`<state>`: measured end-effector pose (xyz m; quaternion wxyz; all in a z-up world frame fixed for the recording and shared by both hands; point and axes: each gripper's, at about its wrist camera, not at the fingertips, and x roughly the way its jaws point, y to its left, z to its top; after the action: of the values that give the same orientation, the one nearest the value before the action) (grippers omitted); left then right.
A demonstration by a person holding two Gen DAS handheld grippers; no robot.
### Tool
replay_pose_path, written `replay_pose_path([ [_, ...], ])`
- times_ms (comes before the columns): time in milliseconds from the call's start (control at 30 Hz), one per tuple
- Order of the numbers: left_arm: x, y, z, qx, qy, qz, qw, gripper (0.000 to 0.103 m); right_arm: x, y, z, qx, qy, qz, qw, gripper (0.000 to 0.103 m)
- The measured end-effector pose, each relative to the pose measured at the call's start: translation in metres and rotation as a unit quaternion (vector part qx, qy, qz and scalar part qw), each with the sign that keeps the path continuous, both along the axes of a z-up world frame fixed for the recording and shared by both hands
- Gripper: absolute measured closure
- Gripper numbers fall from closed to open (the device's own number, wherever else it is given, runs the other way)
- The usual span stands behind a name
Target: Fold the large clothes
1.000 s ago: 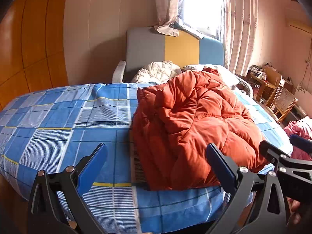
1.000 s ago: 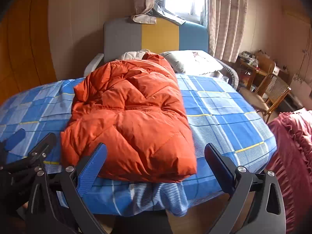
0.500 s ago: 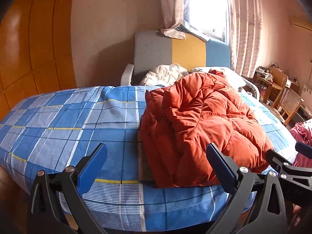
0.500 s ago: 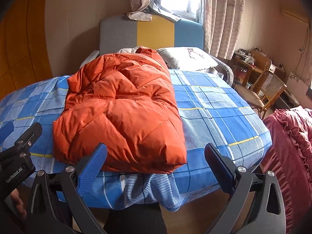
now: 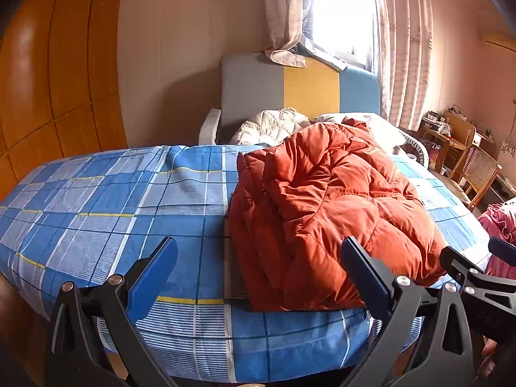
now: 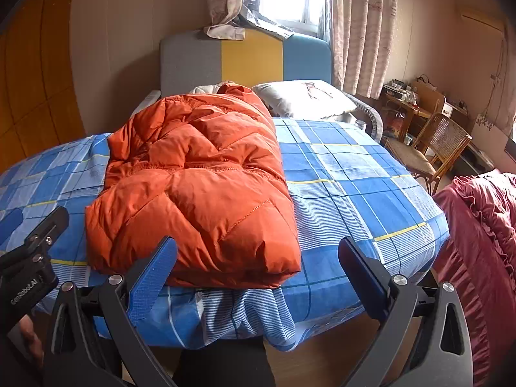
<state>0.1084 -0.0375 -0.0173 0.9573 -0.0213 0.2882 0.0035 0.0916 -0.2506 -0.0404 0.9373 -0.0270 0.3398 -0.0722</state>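
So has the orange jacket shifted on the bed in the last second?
No. The orange jacket sits on the same squares of the blue plaid sheet, its near fold just short of the bed's edge. Only the cameras drew back.

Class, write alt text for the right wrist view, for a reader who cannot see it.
A folded orange puffer jacket lies on a bed with a blue checked sheet. The open right gripper hangs over the bed's near edge, holding nothing. A wicker chair stands to the right, near a curtained window.
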Motion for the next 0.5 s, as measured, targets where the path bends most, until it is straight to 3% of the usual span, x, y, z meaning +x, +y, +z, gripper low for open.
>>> replay_pose_path([
  [500, -0.005, -0.004, 0.012, -0.002, -0.013, -0.010, 0.9999, 0.002, 0.000, -0.001, 0.000, 0.000, -0.001, 0.002, 1.000, 0.004],
])
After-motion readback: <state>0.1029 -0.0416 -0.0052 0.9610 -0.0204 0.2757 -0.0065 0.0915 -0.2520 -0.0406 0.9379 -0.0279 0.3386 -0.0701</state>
